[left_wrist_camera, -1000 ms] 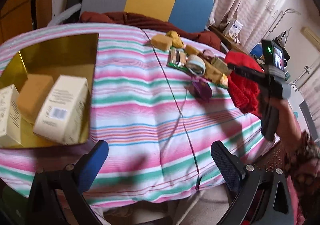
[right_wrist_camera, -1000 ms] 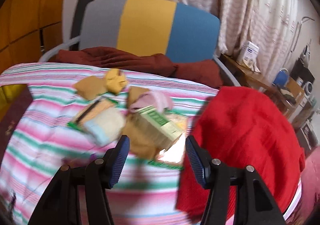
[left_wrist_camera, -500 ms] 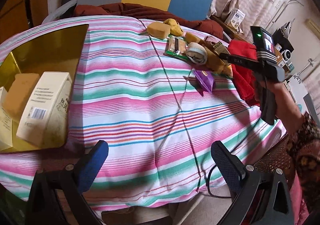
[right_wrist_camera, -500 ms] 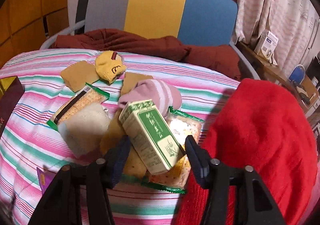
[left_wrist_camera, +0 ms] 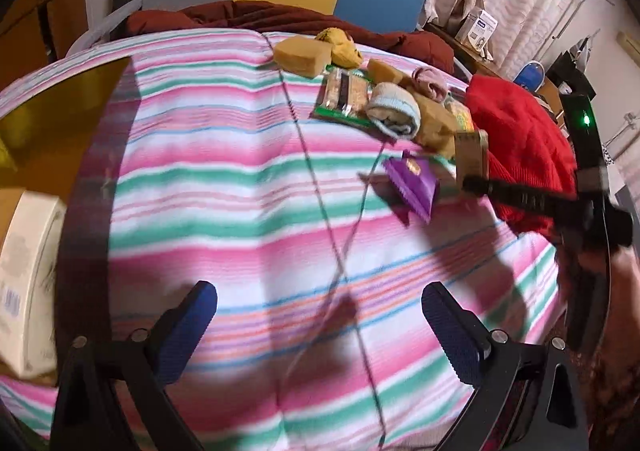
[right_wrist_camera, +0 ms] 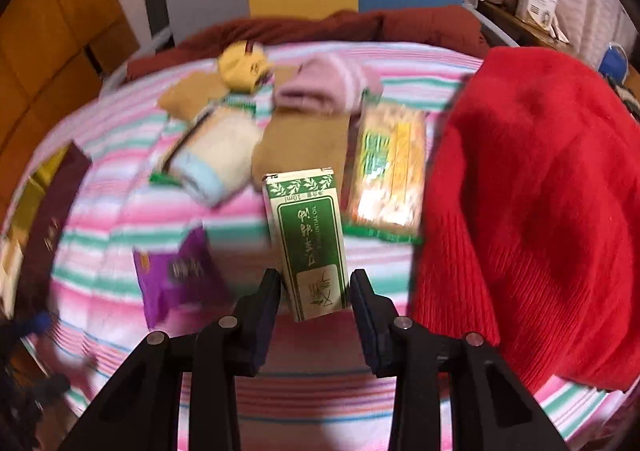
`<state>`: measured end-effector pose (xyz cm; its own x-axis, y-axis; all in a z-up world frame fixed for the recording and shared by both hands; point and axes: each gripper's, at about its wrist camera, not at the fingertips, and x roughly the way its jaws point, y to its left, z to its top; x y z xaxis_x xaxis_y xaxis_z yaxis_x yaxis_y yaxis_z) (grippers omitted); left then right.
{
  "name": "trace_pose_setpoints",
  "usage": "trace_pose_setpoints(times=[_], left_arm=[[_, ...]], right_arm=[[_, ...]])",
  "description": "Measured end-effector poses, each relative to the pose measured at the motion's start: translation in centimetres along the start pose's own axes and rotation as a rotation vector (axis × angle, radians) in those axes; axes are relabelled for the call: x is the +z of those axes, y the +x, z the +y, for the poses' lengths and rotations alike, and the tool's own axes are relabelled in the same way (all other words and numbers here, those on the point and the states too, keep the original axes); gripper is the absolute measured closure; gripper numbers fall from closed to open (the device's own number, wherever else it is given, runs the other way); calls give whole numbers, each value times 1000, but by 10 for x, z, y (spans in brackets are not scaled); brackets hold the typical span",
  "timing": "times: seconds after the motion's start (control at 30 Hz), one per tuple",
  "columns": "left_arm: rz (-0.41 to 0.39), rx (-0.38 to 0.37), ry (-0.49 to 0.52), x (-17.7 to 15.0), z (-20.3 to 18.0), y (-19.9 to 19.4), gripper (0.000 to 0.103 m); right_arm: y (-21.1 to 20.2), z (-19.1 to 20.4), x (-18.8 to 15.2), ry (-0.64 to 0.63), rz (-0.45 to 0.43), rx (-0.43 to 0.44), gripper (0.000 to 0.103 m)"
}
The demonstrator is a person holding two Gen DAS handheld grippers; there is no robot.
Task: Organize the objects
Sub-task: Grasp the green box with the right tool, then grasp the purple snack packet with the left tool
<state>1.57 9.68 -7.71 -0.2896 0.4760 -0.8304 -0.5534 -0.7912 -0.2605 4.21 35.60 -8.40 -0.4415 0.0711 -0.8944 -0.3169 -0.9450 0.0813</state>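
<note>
Green-and-white box [right_wrist_camera: 306, 235] sat clamped in the right gripper [right_wrist_camera: 316, 291], purple packet [right_wrist_camera: 176, 275] at its nine o'clock; left gripper [left_wrist_camera: 320, 315] gaped wide, holding nothing.

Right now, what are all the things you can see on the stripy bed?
green box: 1, green-white, between the right hand-held gripper's fingers
purple packet: 1, purple, left of the box
cracker packs: 2, green-edged, in the pile
rolled socks: 3, cream-blue, pink, yellow
sponges: several, tan
red sweater: 1, right side
gold tray: 1, left, holding a cream box
right hand-held gripper: holding
left hand-held gripper: open, empty
</note>
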Motion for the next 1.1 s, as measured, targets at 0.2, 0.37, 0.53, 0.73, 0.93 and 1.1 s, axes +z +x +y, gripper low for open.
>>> trace_pose_setpoints(times=[0.2,0.37,0.53,0.73,0.93,1.1], left_arm=[[-33,30,100,19,-28,15,0],[-54,95,256,33,-58,32,0],[-94,134,376,42,-76,45,0],[-113,88,490,49,-89,68,2],[-130,38,473,47,-78,82,36],[-150,2,423,49,-70,81,60]], right_arm=[[5,-6,1,57,15,43,58],[8,-14,1,108,15,98,68],[7,-14,2,93,12,41,70],[9,-25,2,135,28,54,70],[13,-26,2,148,40,62,70],[14,-29,1,169,49,78,70]])
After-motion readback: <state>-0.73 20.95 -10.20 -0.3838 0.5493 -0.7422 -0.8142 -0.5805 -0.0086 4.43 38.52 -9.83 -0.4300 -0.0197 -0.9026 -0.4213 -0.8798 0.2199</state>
